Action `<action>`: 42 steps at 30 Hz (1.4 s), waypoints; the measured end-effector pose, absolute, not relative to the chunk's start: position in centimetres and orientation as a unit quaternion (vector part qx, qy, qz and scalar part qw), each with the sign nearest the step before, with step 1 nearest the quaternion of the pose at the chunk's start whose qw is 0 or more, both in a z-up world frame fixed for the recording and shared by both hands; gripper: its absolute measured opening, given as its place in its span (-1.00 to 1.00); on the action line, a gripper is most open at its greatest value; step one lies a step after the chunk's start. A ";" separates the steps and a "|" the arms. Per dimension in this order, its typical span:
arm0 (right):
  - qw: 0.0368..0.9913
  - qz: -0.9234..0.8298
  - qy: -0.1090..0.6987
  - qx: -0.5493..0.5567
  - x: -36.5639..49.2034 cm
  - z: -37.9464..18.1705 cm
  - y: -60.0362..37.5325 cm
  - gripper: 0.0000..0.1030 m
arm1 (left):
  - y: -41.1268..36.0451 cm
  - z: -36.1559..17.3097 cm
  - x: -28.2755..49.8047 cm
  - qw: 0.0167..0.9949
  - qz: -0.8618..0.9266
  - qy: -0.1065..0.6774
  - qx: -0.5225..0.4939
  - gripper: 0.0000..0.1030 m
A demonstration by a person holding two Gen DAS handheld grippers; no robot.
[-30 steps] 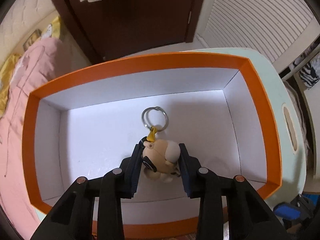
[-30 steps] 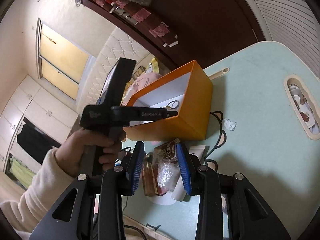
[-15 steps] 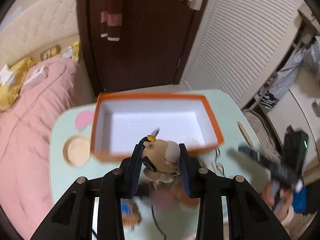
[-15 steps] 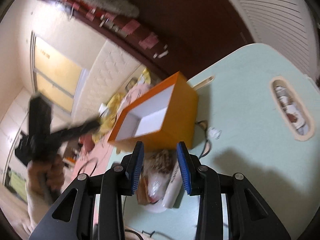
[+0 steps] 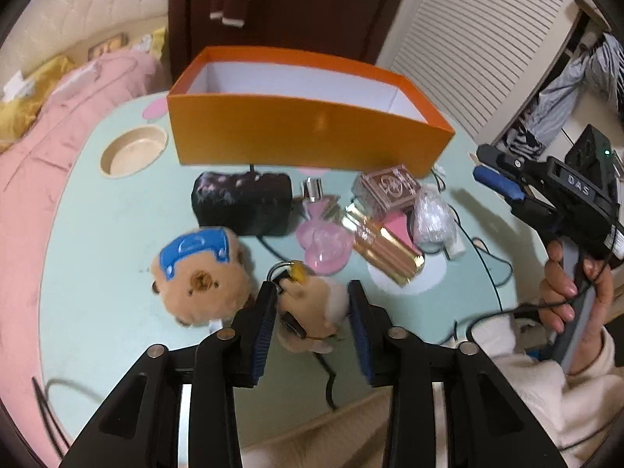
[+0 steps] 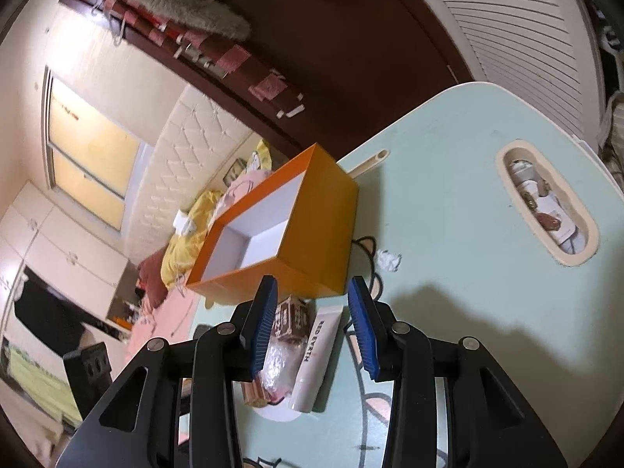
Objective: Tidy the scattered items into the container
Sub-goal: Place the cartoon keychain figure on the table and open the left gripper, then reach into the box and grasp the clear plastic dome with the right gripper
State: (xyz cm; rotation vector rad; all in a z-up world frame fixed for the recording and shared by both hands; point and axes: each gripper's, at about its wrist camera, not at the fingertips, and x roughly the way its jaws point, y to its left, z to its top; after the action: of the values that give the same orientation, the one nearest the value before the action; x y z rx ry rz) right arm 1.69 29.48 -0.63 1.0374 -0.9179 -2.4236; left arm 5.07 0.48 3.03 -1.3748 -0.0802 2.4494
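Note:
My left gripper is shut on a small tan plush keychain and holds it above the near part of the pale green table. The orange box with white inside stands at the far side and looks empty. Between them lie a brown bear plush with a blue patch, a dark pouch, a pink bottle, a gold pack, a brown card box and a clear wrapped item. My right gripper is open above a white tube, near the box.
A round cup recess is sunk in the table left of the box. An oval slot holding small things is on the table's right side. Black cables trail over the table. A pink bed borders the left.
My left gripper, still shut on the keychain plush, has pulled up and back out of the box to the near side of the table. My right gripper has stayed open over the tube.

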 end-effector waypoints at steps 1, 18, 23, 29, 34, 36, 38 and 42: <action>0.177 -0.856 -0.320 0.366 1.7 -0.5 29.4 -0.24 | 0.4 2.9 5.0 0.161 0.866 -0.031 -0.473 0.15; 0.180 -0.821 -0.031 0.540 -9.8 7.2 15.6 -0.24 | -1.3 3.3 8.1 0.088 0.928 -0.025 -0.361 0.59; 0.165 -0.756 -0.010 0.634 -15.3 4.3 12.1 -0.24 | -2.4 3.2 8.2 0.053 0.933 -0.025 -0.354 0.63; 0.133 -0.672 -0.010 0.729 -18.0 -1.0 11.8 -0.22 | -2.6 2.9 7.8 0.048 0.932 -0.021 -0.359 0.63; 0.144 -0.664 -0.049 0.732 -18.7 -0.7 13.2 0.08 | -2.7 2.8 7.7 0.047 0.931 -0.025 -0.362 0.63; 0.142 -0.661 -0.060 0.734 -18.8 -0.6 13.7 0.08 | -2.8 2.8 7.8 0.046 0.931 -0.026 -0.361 0.63; 0.141 -0.662 -0.059 0.734 -18.7 -0.4 14.0 0.08 | -2.7 2.8 7.8 0.046 0.931 -0.026 -0.362 0.63; 0.140 -0.668 -0.039 0.730 -17.8 -0.4 13.8 0.08 | -2.6 2.7 7.8 0.047 0.930 -0.024 -0.364 0.63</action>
State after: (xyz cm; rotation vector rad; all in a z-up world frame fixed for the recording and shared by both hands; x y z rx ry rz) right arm -17.83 13.83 -0.41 2.1088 -0.1119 -1.9298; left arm 7.77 -2.59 2.72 -1.1112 -0.0725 2.8361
